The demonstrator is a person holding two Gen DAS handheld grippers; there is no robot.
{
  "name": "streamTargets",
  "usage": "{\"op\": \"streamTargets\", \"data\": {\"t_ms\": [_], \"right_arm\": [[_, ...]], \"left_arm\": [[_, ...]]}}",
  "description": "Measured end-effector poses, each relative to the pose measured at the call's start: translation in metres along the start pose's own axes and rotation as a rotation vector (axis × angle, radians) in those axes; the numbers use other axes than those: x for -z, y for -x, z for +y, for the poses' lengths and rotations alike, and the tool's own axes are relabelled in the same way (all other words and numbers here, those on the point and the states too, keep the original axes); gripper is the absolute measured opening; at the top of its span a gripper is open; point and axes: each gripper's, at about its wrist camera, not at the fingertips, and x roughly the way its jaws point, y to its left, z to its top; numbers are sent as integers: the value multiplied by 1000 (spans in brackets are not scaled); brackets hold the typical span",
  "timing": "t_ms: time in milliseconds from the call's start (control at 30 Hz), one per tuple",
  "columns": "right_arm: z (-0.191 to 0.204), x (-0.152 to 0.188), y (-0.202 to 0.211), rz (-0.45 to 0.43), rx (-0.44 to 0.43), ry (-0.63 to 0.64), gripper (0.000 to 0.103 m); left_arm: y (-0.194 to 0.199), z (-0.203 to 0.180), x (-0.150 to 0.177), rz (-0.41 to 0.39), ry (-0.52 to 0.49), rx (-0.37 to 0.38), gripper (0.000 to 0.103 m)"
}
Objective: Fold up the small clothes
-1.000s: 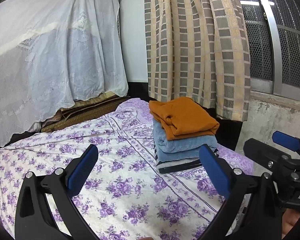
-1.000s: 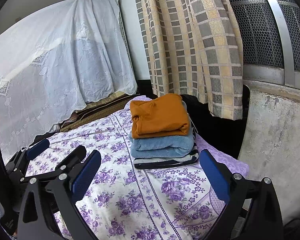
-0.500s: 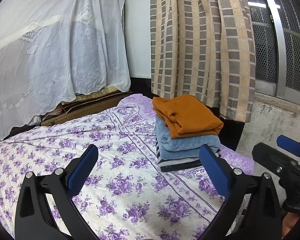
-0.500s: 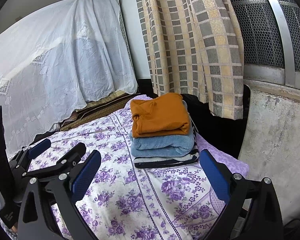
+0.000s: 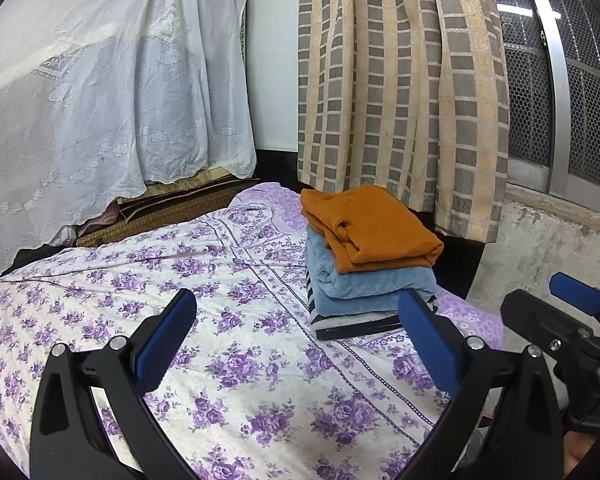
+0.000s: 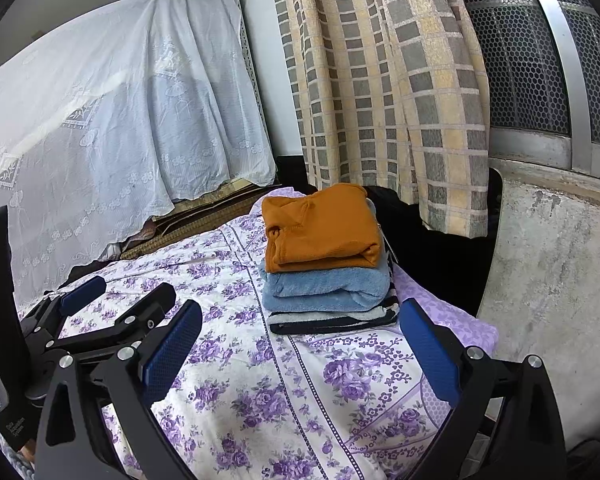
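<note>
Bottom black-and-white striped folded garment (image 6: 332,320) mostly hidden under the stack, only its front edge and right end show; what kind of garment can't be told. Its right end is partly cut by the right gripper's blue pad in left wrist view. Middle light blue fleecy folded garment (image 6: 324,290) shows front fold only. Top orange knit folded garment (image 6: 320,228) fully visible, long axis running left-right in right wrist view, folded edge facing the camera; in left wrist view (image 5: 370,228) it angles away toward the back left.

Stack sits at far right corner of the purple-flowered white bedsheet (image 5: 228,360), just in front of the beige-and-grey checked curtain (image 5: 404,88). White lace cloth (image 5: 100,88) drapes over something unseen behind the bed.

Left gripper (image 5: 296,344) jaws wide apart, nothing between. Right gripper (image 6: 300,350) jaws wide apart, nothing held. Both hover over the sheet, short of the stack.
</note>
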Motion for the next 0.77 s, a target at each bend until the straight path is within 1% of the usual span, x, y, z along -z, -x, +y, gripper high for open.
{"op": "streamTargets", "data": {"t_ms": [367, 633, 767], "right_arm": [[0, 0, -2, 0, -1, 2, 99], [0, 0, -1, 0, -1, 0, 99], [-1, -1, -1, -2, 0, -4, 99]], "left_arm": [[2, -2, 1, -9, -11, -7, 98], [0, 0, 0, 4, 15, -1, 98], [1, -1, 0, -3, 7, -2, 98]]}}
